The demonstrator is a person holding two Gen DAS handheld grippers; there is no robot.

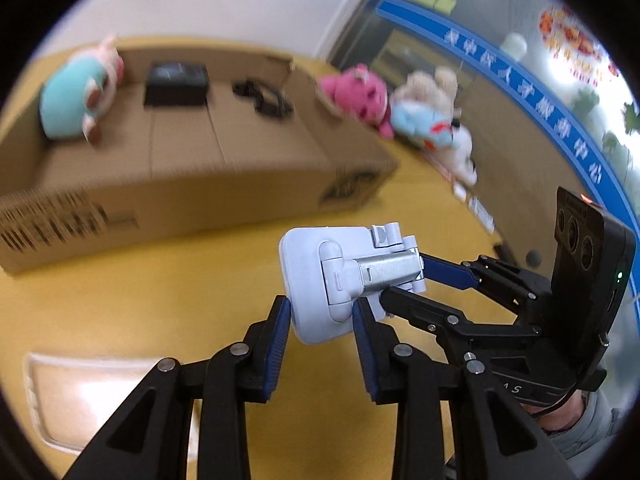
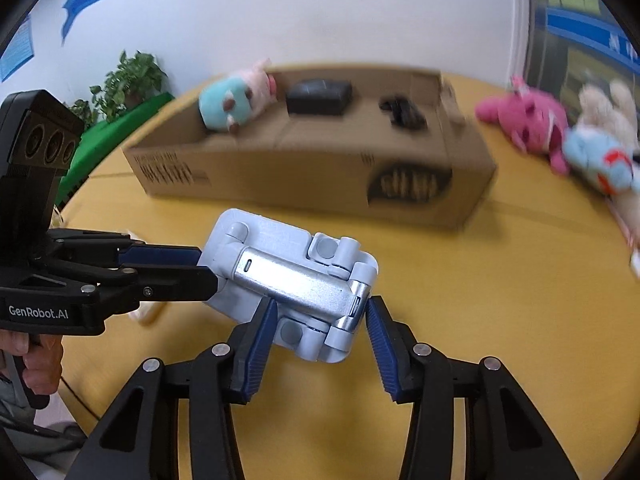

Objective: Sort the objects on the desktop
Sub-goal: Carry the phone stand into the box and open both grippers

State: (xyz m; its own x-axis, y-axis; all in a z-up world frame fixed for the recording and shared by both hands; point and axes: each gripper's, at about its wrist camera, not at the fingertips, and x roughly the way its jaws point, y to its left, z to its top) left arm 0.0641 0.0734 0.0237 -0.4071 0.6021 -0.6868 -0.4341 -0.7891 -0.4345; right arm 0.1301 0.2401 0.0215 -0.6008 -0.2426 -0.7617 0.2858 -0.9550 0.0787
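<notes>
Left gripper [image 1: 320,320]: closed on one end of the folding phone stand [image 1: 320,280], centre of the left wrist frame.
Right gripper [image 2: 320,320]: jaws either side of the stand's other end; left pad touches, right pad sits just clear.
Stand position: held above the yellow table [image 2: 500,320].
Cardboard box [image 2: 312,168]: upper centre, holding a teal plush [image 2: 228,104], black case [image 2: 320,98] and black cable [image 2: 404,114].

Matt pale plastic stand [image 2: 288,280] with brushed metal arm; corrugated cardboard box [image 2: 312,168]; fuzzy plush toys [image 2: 528,124]
</notes>
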